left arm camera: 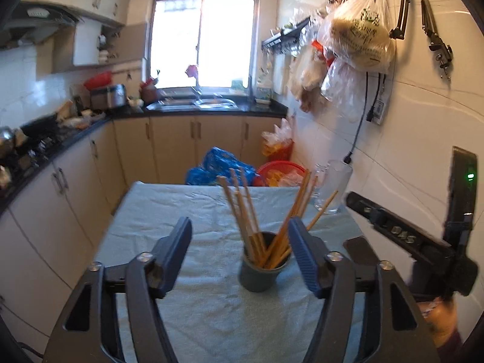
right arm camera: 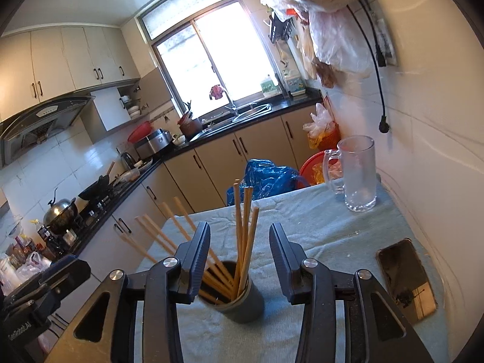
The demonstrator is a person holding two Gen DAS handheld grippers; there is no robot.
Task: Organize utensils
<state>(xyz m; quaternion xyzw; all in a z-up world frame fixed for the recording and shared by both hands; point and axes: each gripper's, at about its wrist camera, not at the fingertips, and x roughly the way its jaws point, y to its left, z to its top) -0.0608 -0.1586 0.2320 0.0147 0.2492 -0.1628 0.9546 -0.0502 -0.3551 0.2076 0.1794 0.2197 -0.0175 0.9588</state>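
Observation:
A dark grey cup [left arm camera: 260, 274] stands on the light blue cloth of the table [left arm camera: 187, 208] and holds several wooden chopsticks [left arm camera: 242, 208] that fan out. My left gripper [left arm camera: 239, 230] is open and empty, its fingers to either side of the cup and a little nearer to me. In the right wrist view the same cup [right arm camera: 245, 304] with its chopsticks [right arm camera: 243, 230] sits between the fingers of my right gripper [right arm camera: 239, 234], which is open and empty. The right gripper's body shows at the right of the left wrist view [left arm camera: 423, 236].
A clear glass mug [right arm camera: 357, 172] stands at the table's far right corner by the tiled wall. A dark phone [right arm camera: 405, 278] lies flat on the cloth at the right. Blue bags [right arm camera: 266, 178] and red baskets [right arm camera: 314, 166] sit beyond the table. Counters run along the left.

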